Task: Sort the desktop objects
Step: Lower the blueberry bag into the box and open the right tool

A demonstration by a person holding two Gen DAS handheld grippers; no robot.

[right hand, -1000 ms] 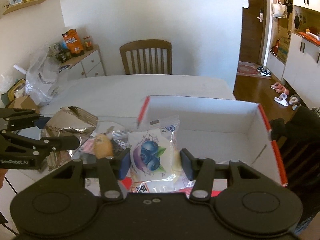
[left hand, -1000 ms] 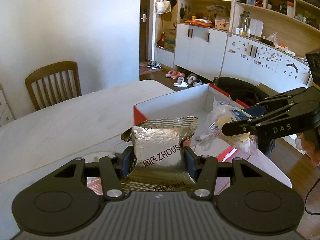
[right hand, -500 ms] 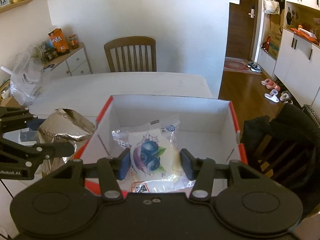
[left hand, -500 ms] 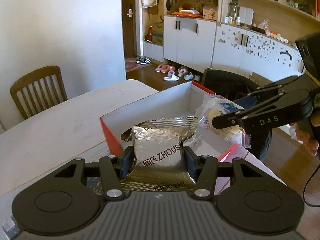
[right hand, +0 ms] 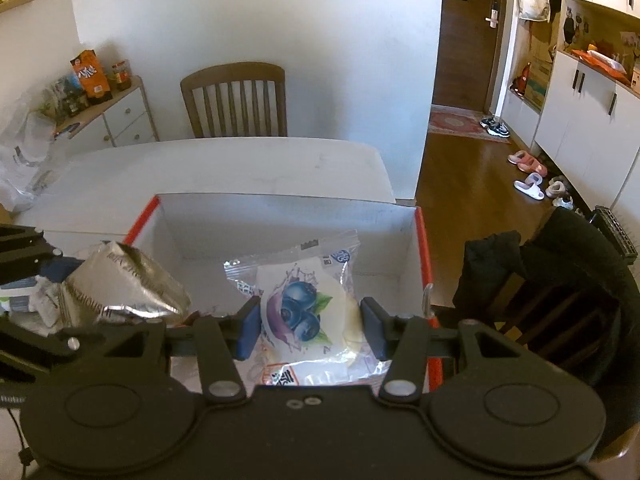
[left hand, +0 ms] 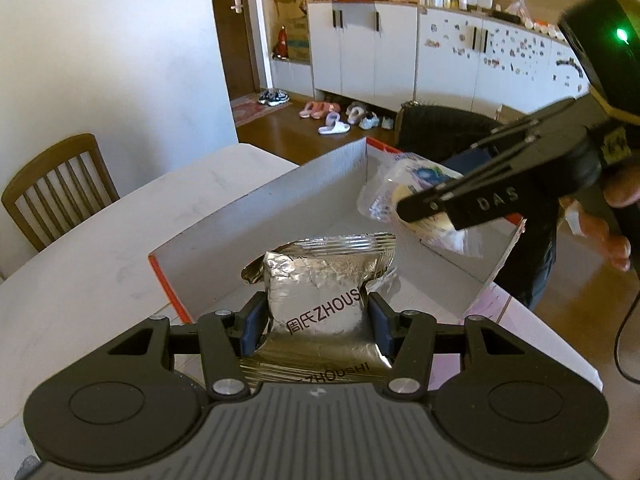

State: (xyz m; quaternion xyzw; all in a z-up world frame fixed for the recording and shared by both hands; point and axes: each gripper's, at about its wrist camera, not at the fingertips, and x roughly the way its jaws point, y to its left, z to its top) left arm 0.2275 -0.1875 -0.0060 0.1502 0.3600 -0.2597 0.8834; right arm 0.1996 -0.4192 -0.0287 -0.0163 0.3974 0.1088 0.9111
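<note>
My left gripper [left hand: 316,326] is shut on a silver foil snack packet [left hand: 320,280] printed ZHOUSHI and holds it over the near left part of an open box [left hand: 280,192] with white walls and a red rim. My right gripper [right hand: 310,326] is shut on a clear blueberry bread packet [right hand: 304,300] and holds it above the same box [right hand: 288,216]. The right gripper [left hand: 404,204] with its packet [left hand: 404,184] shows at the right of the left wrist view. The foil packet [right hand: 120,284] shows at the left of the right wrist view.
The box stands at the edge of a white table [right hand: 224,168]. A wooden chair [right hand: 236,100] stands at the far side. A dark chair with a black garment [right hand: 560,272] is right of the box. A cabinet with snacks [right hand: 100,108] stands at the far left.
Both grippers have moved with their packets from beside the box to above its inside. The box now lies straight under both packets.
</note>
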